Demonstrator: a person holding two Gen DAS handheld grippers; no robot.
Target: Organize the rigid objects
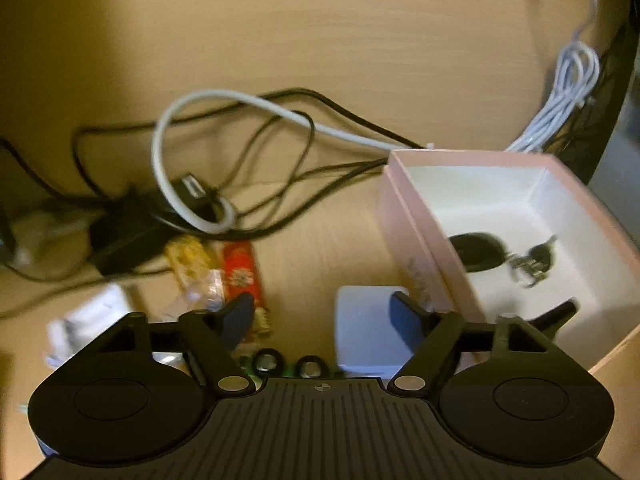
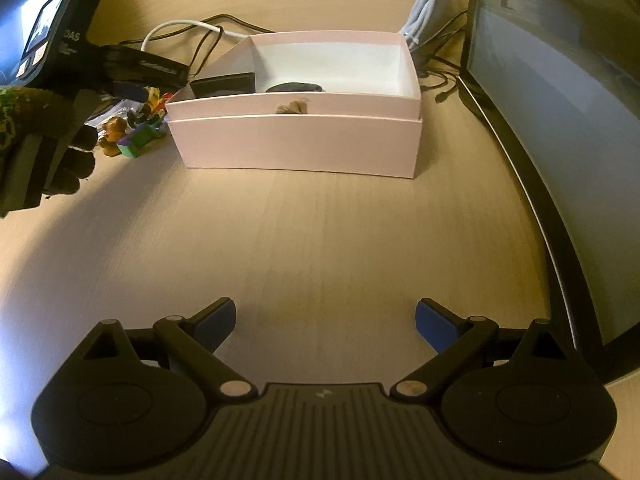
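A pink box (image 1: 408, 216) with a white inside stands on the wooden desk; it also shows in the right wrist view (image 2: 296, 140). Inside lie a black round object (image 1: 476, 252), a metal key bunch (image 1: 528, 264) and a black stick (image 1: 556, 312). My left gripper (image 1: 322, 316) is open and empty, hovering over a white block (image 1: 360, 328), just left of the box. A red packet (image 1: 240, 268) and a yellow packet (image 1: 188, 256) lie to its left. My right gripper (image 2: 324, 320) is open and empty above bare desk, well in front of the box.
Tangled black and white cables (image 1: 208, 152) and a black adapter (image 1: 124, 236) lie behind the packets. A bundled white cable (image 1: 568, 92) sits at the back right. Small colourful toys (image 2: 136, 128) lie left of the box. A monitor (image 2: 560, 100) stands on the right.
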